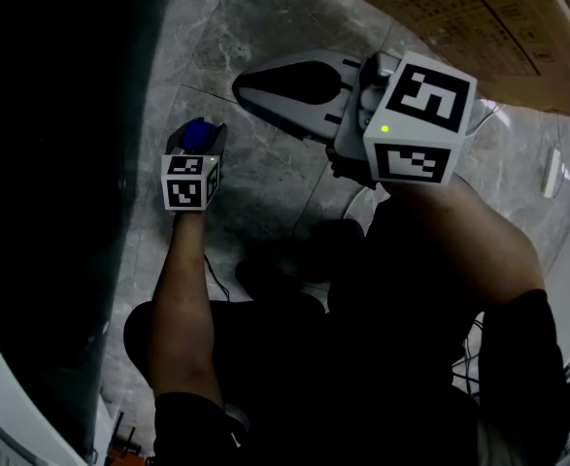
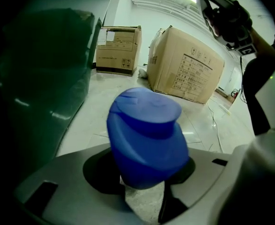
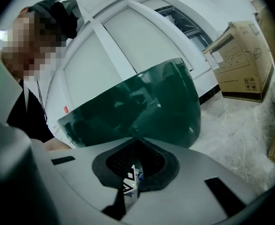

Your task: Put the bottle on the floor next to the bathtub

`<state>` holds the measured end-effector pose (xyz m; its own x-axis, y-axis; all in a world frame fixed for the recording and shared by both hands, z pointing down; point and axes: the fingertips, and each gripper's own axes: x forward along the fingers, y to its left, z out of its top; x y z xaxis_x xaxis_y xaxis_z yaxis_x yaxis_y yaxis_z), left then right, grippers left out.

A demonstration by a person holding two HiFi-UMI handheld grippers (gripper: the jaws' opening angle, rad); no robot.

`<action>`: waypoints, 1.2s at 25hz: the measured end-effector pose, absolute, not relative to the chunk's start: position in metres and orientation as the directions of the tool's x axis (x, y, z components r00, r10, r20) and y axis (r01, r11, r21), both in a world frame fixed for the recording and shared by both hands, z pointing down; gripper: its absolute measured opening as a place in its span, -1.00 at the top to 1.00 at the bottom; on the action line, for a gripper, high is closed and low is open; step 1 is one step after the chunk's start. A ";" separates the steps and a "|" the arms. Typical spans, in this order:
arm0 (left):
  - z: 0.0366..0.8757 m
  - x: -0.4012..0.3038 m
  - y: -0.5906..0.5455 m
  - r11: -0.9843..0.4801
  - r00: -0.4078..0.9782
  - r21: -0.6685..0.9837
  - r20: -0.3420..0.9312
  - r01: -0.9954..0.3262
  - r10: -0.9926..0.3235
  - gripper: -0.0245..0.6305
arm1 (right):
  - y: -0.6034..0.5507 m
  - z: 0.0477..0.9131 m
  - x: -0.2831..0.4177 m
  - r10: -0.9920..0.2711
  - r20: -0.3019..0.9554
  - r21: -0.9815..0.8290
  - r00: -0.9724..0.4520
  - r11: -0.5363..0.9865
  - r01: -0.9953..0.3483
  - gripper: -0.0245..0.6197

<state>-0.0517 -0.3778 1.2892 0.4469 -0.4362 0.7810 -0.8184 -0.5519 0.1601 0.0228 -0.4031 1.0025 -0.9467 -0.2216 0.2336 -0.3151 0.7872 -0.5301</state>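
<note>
Only the blue cap and shoulder of the bottle point(image 2: 146, 135) show in the left gripper view, slightly tilted in the round gap between the jaws. Its body below is hidden. My left gripper point(image 1: 197, 140) points down at the floor close to the dark green bathtub point(image 1: 61, 163). It stands open around the bottle point(image 1: 199, 134), with a dark gap on the left side. Whether the bottle's base rests on the floor I cannot tell. My right gripper point(image 1: 240, 87) hovers higher, to the right, shut and empty. In its own view the right gripper point(image 3: 137, 140) faces the bathtub point(image 3: 142, 107).
Grey marble floor tiles point(image 1: 255, 183) run beside the tub. Cardboard boxes point(image 1: 459, 17) stand at the back right, seen as a large box point(image 2: 184, 67) and a smaller box point(image 2: 117, 49). A cable point(image 2: 217, 121) lies on the floor. The person's dark legs fill the lower head view.
</note>
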 end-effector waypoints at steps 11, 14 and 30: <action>1.273 -0.043 -0.360 -0.610 0.470 0.149 0.782 -0.778 -0.409 0.25 | -0.402 1.008 0.010 -0.200 0.255 -0.528 -0.946 0.790 -0.310 0.84; 1.263 -0.045 -0.359 -0.601 0.472 0.149 0.772 -0.785 -0.425 0.25 | -0.402 1.008 0.007 -0.192 0.257 -0.525 -0.947 0.795 -0.303 0.84; 1.179 -0.060 -0.342 -0.603 0.518 0.158 0.703 -0.782 -0.487 0.20 | -0.407 0.998 -0.022 -0.169 0.266 -0.497 -0.949 0.819 -0.286 0.84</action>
